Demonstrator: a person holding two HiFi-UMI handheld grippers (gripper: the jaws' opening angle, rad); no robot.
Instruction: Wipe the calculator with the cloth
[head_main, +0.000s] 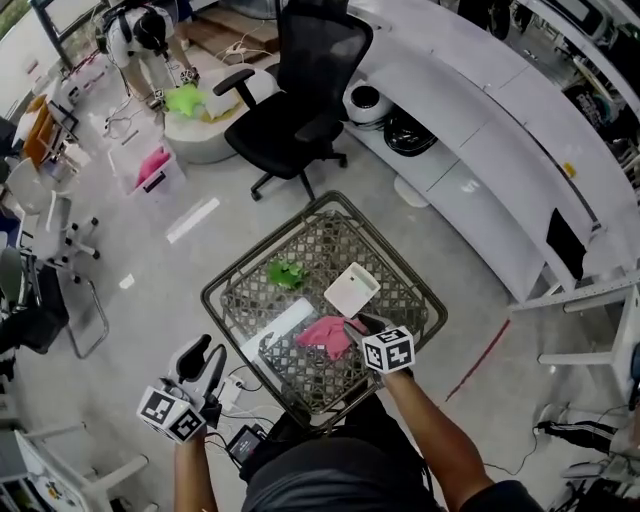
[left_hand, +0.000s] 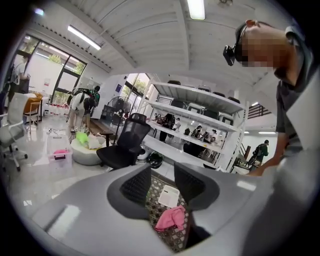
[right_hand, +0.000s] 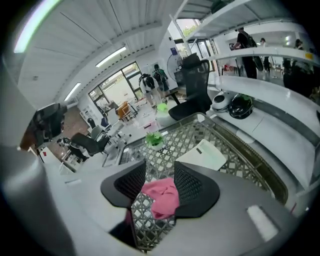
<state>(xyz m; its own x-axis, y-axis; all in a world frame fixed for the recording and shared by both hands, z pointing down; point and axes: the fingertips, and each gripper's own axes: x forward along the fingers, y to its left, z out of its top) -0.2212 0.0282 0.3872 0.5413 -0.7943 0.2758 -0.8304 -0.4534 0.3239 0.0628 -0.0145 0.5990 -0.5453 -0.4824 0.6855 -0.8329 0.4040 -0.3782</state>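
On the metal lattice table (head_main: 400, 262) lies the white calculator (head_main: 352, 289), flat, with the crumpled pink cloth (head_main: 328, 334) just in front of it. My right gripper (head_main: 358, 322) is low over the cloth's right side. In the right gripper view the cloth (right_hand: 161, 196) lies between the open jaws of the right gripper (right_hand: 160, 181), and the calculator (right_hand: 202, 155) sits beyond them. My left gripper (head_main: 208, 350) hangs open off the table's left corner with nothing in it. In the left gripper view, the left gripper (left_hand: 162, 182) faces the calculator (left_hand: 169, 196) and the cloth (left_hand: 171, 218).
A green crumpled object (head_main: 285, 272) and a flat white bar (head_main: 278, 328) also lie on the table. A black office chair (head_main: 300, 100) stands behind it, and a long white counter (head_main: 480, 130) runs along the right. Cables (head_main: 235, 395) lie on the floor.
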